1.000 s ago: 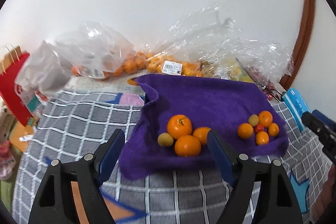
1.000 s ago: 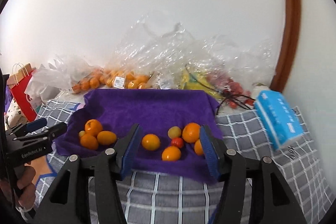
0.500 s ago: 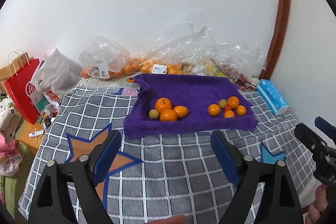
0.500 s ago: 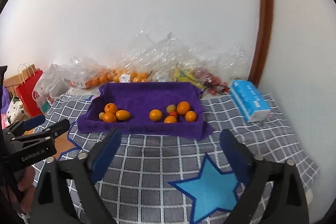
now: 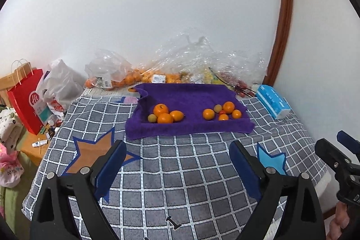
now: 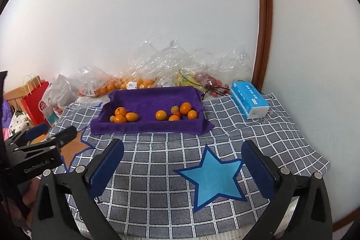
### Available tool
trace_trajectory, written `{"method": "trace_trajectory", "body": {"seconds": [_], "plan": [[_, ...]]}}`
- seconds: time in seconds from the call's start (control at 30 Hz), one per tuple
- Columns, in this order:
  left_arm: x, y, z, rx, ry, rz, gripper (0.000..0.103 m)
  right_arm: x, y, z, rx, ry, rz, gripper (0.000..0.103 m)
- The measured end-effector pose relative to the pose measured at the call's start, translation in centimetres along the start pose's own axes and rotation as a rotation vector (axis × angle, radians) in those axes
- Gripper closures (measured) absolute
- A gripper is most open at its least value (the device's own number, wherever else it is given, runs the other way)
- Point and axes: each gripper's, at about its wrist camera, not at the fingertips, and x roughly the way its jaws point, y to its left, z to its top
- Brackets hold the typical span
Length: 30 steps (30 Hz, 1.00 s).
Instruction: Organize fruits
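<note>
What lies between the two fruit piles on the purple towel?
Nothing: bare purple towel separates the left pile from the right pile. Both wrist views show that gap.

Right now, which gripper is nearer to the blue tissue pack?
Right. The right gripper hovers above the blue star, the blue tissue pack ahead to its right; the left gripper sits farther across, near the orange star.

Left wrist view: left gripper (image 5: 175,152), blue-padded jaws having just been opening, nothing between them, above a grey checked cloth (image 5: 180,172) with an orange star (image 5: 94,152). Beyond, a purple towel (image 5: 186,96) carries two fruit clusters: left group (image 5: 165,115) and right group (image 5: 222,111), set apart. Plastic bags of oranges (image 5: 135,78) line the wall; blue tissue pack (image 5: 272,102) and right gripper (image 5: 337,156) at right
</note>
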Motion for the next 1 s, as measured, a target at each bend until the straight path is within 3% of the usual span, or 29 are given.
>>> {"method": "trace_trajectory", "body": {"seconds": [1.0], "plan": [[-1.0, -0.8, -0.1, 0.009, -0.001, 0.000, 0.010, -2.4, -0.6, -0.5, 0.012, -0.037, 0.019, 0.001]]}}
